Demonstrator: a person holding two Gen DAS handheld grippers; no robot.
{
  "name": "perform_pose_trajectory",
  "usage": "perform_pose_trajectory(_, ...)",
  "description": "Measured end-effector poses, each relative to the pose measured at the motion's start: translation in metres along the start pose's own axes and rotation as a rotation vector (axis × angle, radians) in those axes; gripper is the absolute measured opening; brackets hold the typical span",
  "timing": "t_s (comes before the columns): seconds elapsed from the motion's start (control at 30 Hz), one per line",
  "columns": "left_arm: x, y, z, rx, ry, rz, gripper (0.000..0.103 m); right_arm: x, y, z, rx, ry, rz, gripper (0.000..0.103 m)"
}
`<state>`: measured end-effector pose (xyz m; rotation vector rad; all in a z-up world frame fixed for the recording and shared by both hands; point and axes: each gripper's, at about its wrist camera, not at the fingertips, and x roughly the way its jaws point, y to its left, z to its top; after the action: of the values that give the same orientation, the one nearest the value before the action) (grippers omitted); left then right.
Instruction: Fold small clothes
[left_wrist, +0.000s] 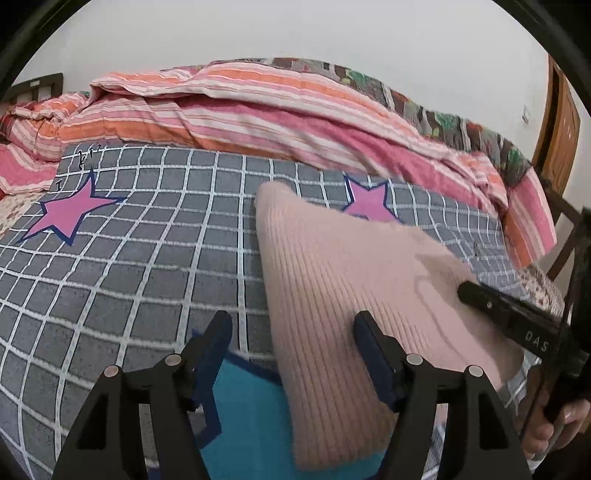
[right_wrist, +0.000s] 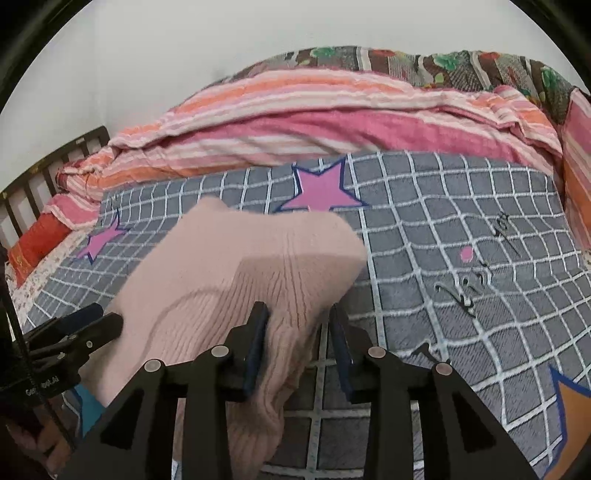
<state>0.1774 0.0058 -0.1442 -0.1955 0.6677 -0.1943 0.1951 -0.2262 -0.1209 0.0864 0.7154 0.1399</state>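
While a pink ribbed knit lies on the grey checked blanket of a bed, two hand-held grippers work at it from either side. Seen from the left wrist camera, the left gripper has its fingers spread wide: one blue-padded finger rests against the knit's surface and the other hangs over bare blanket at 7 o'clock of the garment, with nothing pinched between them. The right gripper enters that view from 3 o'clock, its tip on the knit's right side; whether it grips there cannot be told from this angle. From the right wrist camera, the right gripper has its fingers part open, a bunched fold of the knit lying between them and touching the left finger, while a gap remains at the other one. The left gripper shows at 9 o'clock, at the garment's edge. Pink stars mark the blanket, and a striped pink-and-orange quilt is heaped at 12 o'clock against the wall.
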Motion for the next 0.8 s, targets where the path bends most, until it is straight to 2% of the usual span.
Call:
perform_pose_trajectory(0.1,0.010,0.005,0.010,-0.020,-0.002,0.014,0.068,0.004,-0.002,0.006,0.014,-0.001,0.006,0.034)
perform_pose_trajectory(0.23,0.027,0.007,0.017,-0.013,0.021,0.039,0.069,0.015,-0.003,0.011,0.009,0.002,-0.011,0.043)
perform_pose_trajectory(0.37,0.031,0.005,0.011,0.000,0.034,0.050,0.070,0.031,-0.005,0.006,0.020,0.058,-0.029,0.042)
perform_pose_trajectory(0.8,0.030,0.005,0.009,0.019,0.032,0.066,0.070,0.036,-0.004,0.002,0.007,0.069,-0.041,0.043)
